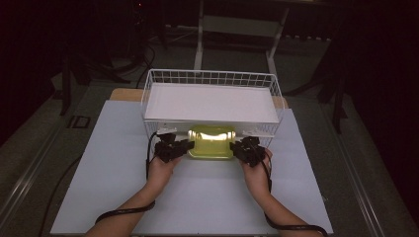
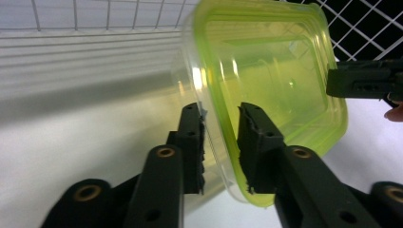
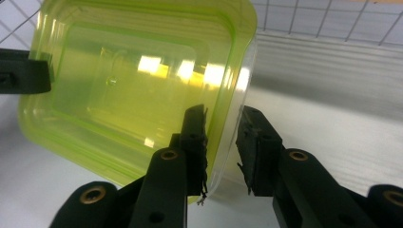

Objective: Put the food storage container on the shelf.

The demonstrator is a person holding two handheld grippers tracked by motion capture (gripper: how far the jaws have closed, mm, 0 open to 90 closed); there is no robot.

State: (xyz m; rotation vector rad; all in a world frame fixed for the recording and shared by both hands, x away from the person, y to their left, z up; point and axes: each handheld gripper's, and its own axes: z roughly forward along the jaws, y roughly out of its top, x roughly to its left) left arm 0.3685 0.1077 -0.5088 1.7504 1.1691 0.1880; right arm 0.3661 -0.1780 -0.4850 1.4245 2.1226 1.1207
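Evidently mid-transfer: left gripper (image 1: 184, 146) and right gripper (image 1: 238, 146) each clamp an opposite rim of the translucent yellow-green plastic container (image 1: 212, 141), half under the white wire basket's (image 1: 212, 78) shelf; next likely needs level, matched travel.

The high view is dim and dark toward its edges. Glare glints on the yellow-green container (image 2: 266, 71) in both gripper views, where near jaws blur.
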